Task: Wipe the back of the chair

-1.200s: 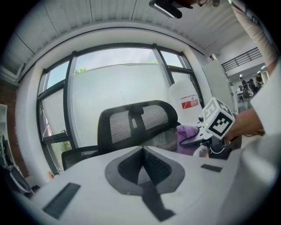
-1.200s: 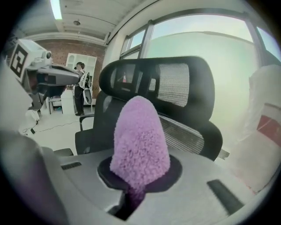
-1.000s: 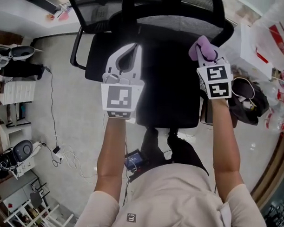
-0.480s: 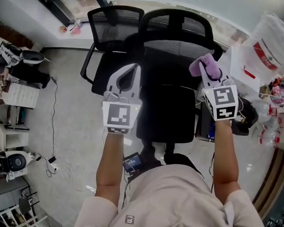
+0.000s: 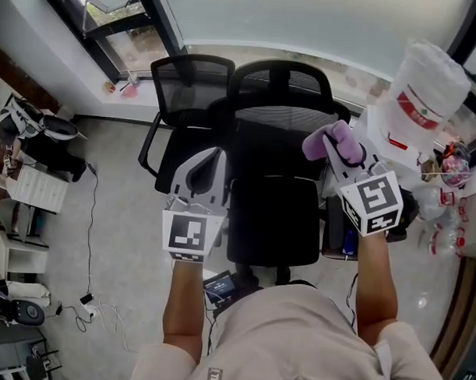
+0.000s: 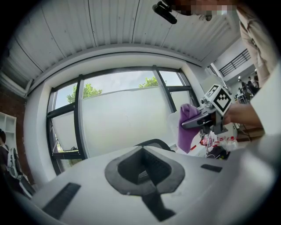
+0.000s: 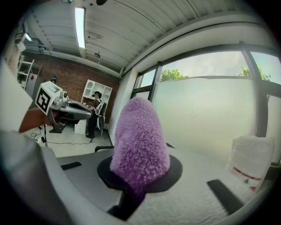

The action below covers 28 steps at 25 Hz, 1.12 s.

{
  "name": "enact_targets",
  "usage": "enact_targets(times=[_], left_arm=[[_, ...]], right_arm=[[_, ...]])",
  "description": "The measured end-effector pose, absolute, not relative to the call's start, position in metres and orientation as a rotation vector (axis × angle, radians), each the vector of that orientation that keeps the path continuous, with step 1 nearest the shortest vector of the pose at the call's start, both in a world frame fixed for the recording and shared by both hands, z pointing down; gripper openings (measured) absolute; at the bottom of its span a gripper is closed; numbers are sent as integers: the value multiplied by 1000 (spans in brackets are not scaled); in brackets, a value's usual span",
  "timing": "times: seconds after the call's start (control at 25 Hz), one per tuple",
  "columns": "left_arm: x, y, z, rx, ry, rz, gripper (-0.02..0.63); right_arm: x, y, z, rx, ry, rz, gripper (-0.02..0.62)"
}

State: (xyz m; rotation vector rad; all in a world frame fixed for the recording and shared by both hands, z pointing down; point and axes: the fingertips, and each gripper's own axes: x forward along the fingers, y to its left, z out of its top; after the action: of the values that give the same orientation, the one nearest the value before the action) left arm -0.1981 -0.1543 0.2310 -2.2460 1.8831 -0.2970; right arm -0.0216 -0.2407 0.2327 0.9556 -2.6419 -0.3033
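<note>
The black mesh office chair [image 5: 272,218] stands between my left gripper [image 5: 217,154] and right gripper [image 5: 342,156]. The fuzzy purple cloth [image 5: 332,140] sits in my right jaws.

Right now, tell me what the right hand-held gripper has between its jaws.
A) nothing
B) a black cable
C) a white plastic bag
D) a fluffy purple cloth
D: the right gripper view shows the fluffy purple cloth clamped between the jaws of the right hand-held gripper, standing up out of them.
</note>
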Motion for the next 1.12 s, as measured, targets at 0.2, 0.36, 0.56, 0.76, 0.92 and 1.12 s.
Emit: enact_targets(times=[0.2,0.36,0.56,0.76,0.92,1.12], left_arm=[[-188,-138,220,-2264,1868,-273,6],[-178,-123,208,-2274,1848,-252,6],[-168,-112,196,-2306,1855,-269,6],[-169,-112,195,-2288,1853,-265,6],[-168,-114,196,-2257,1830,-246,6],[-164,-114,196,-2277,1846,-270,6]], right_arm=[[-15,-216,207,930,-2666,-354,25],[-17,-184,190,859,-2683,-374,15],[-16,-165,193,818,-2687,-344,15],[-11,-162,195,825,-2682,-347,15],[-8,-164,195,832,-2684,-344,15],[-5,-165,197,832,-2686,-338,15]])
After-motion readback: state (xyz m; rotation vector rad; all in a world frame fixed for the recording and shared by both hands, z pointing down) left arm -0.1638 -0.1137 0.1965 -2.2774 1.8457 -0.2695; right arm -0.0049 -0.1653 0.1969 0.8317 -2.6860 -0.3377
